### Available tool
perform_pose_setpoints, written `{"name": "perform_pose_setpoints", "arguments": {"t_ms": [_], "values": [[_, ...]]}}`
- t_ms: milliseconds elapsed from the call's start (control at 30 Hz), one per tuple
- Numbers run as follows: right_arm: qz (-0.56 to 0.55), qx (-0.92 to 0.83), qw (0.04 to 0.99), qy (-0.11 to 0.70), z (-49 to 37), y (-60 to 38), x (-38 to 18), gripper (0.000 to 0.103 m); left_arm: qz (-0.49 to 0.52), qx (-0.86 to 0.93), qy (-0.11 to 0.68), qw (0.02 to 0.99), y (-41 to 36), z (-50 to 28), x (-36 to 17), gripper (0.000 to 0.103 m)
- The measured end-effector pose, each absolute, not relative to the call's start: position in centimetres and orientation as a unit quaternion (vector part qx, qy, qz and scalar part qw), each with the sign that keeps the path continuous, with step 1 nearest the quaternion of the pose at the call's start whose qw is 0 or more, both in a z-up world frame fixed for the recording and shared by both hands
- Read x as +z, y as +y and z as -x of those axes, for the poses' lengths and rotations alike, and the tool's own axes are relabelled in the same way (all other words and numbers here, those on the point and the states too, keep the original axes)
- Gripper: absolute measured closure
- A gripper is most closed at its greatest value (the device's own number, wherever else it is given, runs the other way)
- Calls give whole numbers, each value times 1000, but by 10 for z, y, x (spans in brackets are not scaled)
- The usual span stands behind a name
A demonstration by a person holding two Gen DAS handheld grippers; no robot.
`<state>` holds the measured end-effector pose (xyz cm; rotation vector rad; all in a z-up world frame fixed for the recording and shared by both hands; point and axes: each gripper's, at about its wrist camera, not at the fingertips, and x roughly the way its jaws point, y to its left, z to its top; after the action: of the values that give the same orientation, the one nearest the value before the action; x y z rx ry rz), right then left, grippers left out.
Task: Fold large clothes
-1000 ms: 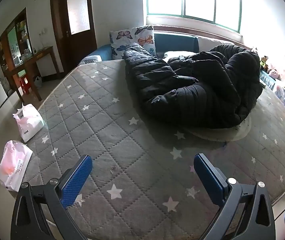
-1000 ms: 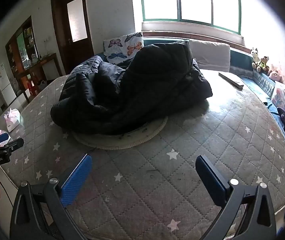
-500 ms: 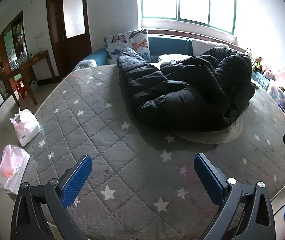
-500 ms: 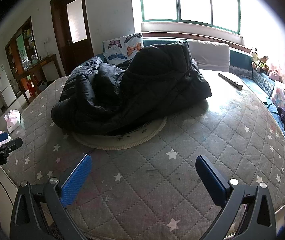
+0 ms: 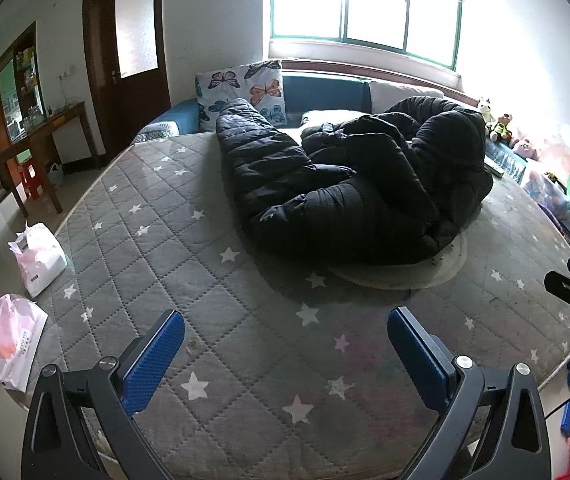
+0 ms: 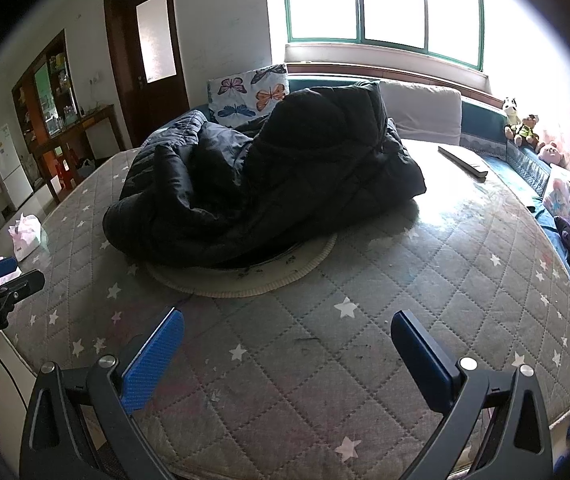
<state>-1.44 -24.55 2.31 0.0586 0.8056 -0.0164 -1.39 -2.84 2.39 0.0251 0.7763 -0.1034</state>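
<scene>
Both claws, left (image 5: 283, 354) and right (image 6: 285, 354), gape wide and empty: reach the crumpled black quilted puffer coat (image 5: 359, 182), grab opposite hem corners, spread flat on the grey star-print mattress (image 5: 213, 304) first.

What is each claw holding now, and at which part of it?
Nothing is held. The left claw and the right claw are both open over the mattress, apart from the black puffer coat.

jacket heaped mid-bed, both grippers at the near edge

the jacket (image 5: 361, 188) lies on a round mat (image 6: 245, 280) in the middle of the bed (image 5: 173, 248), with a butterfly pillow (image 5: 241, 92) behind it at the far end under the window (image 6: 381, 4). left gripper (image 5: 285, 354) and right gripper (image 6: 287, 354) hover over the near edge, well apart from the jacket. two bags (image 5: 37, 256) sit on the floor to the left; soft toys (image 6: 525, 128) line the far right.
</scene>
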Motion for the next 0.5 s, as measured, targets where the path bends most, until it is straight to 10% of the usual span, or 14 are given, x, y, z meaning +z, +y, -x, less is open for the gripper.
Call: {"name": "perform_pose_setpoints", "arguments": {"t_ms": [500], "values": [[-29,-6,919,394,12,-247,20,0,-16,-51,378,924,-29,13,22,0]]}}
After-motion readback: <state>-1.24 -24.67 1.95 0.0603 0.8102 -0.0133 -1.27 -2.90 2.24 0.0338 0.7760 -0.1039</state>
